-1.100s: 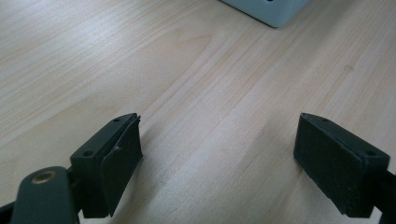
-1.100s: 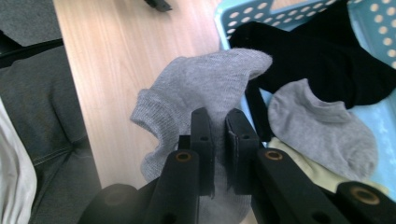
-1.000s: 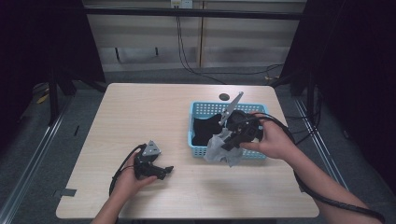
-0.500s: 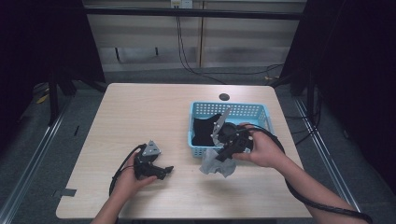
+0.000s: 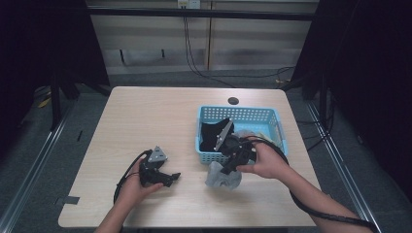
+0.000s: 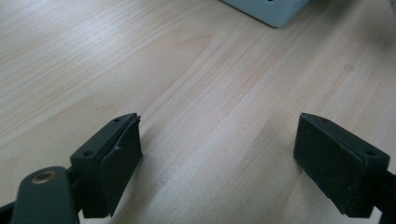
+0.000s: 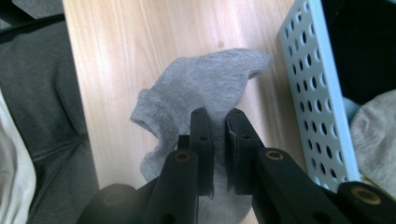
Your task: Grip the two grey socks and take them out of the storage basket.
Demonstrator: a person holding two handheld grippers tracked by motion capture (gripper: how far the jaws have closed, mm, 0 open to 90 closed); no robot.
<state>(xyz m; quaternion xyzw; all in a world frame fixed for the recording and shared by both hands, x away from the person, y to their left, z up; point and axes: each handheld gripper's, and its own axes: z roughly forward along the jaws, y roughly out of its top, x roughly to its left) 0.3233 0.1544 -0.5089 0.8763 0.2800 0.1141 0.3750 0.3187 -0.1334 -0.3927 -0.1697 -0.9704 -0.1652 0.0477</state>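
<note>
Right gripper clamped on grey sock
The sock lay on the table beside the blue basket; left gripper stood wide open, holding nothing.

High view down over table; two close tong-mounted views.

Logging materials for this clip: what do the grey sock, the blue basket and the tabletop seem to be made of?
Grey sock: soft knit fabric, ribbed cuff, matte. Blue basket: looks like moulded plastic, smooth, walls punched with rows of holes. Table: pale wood grain, satin sheen; solid wood or laminate, I cannot tell which.
</note>
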